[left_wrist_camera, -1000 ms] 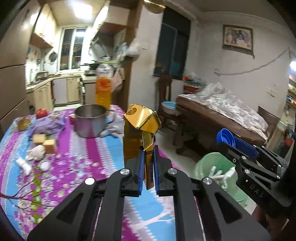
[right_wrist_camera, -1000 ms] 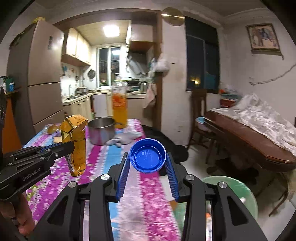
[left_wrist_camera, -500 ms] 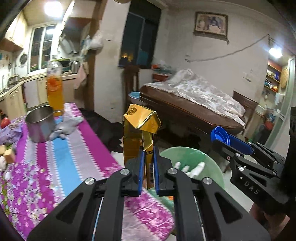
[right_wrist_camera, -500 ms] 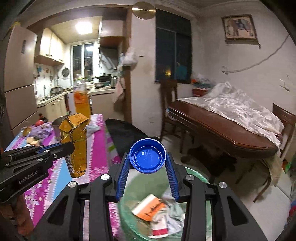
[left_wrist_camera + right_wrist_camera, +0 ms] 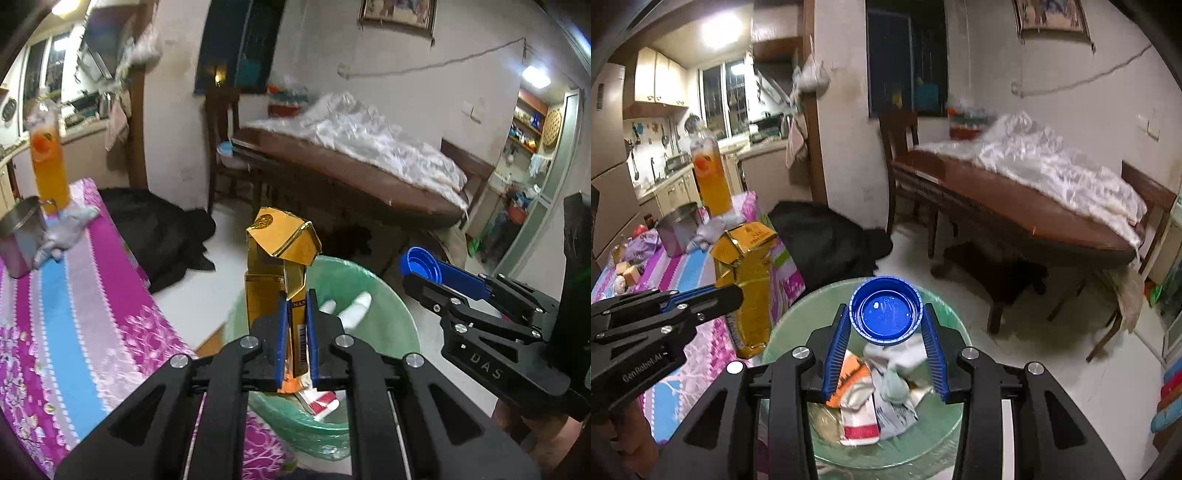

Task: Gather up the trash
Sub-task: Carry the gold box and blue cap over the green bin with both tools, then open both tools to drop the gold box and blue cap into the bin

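So both hands are loaded and parked over the bin here. The left gripper (image 5: pixel 294 325) is pinching a crumpled gold cardboard carton (image 5: pixel 277 269) low down near its base, pads squeezed right onto the flattened card, so the carton stands upright above the jaws with its folded top sticking up. Grabbing it by the thin lower edge makes sense to me: that's the flattest bit, and the bulky crushed top would be hard to pinch.

The right gripper (image 5: pixel 885 334) has a round blue plastic bottle cap (image 5: pixel 885 312) wedged between its ribbed blue pads, hollow side facing the camera. The jaws are only partly spread because the cap itself keeps them apart, pads pressing on the rim from both sides.

Below both sits the pale green round plastic trash bin (image 5: pixel 951 332), already holding torn paper and wrappers. In the right wrist view the cap looks to be directly above the bin's opening. The carton is trickier: it hangs right at the bin's near edge, next to the corner of the desk with the pink and blue floral cloth (image 5: pixel 74 314), and I can't say for sure it's fully over the opening.

My guess is the drop comes next, cap first since it's lined up. The carton is tall, so it could tip over the rim if let go now.
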{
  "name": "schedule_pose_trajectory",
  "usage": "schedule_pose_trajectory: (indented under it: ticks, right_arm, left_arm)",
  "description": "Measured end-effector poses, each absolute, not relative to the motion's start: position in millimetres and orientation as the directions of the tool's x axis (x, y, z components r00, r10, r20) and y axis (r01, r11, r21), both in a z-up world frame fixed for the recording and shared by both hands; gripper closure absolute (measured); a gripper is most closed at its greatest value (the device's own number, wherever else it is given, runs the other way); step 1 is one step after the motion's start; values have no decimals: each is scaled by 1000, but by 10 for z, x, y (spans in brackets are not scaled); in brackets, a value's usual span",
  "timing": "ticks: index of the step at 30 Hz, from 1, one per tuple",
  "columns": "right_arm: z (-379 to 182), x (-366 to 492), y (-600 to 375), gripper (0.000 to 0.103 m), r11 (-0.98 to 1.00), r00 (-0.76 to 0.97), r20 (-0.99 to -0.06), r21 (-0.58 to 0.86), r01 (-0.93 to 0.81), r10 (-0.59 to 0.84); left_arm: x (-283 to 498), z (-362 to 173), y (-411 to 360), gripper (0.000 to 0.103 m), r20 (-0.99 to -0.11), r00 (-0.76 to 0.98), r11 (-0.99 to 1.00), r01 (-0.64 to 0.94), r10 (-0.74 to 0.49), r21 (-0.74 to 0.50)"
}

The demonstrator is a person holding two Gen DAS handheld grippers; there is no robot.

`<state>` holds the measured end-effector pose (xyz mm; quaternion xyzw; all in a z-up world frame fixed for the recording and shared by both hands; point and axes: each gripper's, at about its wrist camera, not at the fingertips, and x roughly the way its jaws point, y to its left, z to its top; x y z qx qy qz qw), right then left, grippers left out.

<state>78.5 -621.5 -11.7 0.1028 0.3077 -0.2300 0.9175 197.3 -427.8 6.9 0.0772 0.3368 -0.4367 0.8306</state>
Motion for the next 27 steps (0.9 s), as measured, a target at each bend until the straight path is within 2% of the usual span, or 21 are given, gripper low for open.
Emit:
schedule_pose_trajectory:
  ticks: [10,17,27]
  right_arm:
    - [-500,1030,-6588,63,858,626,-729,105,502,-277]
    - [-689,1061,-6705,63,852,605,-756,124,508,-250]
    - [-794,1107,-6738,63,854,595,-770,131,503,-232]
  left_arm:
    - [2089,-234,-4702,95,-729,333,613,776,-598,-149]
    - [2168,-388,-4819,95,-775,296,618,772,-559,-151]
    - [2210,-442,-4877,95,-787,285,621,769,-547,-153]
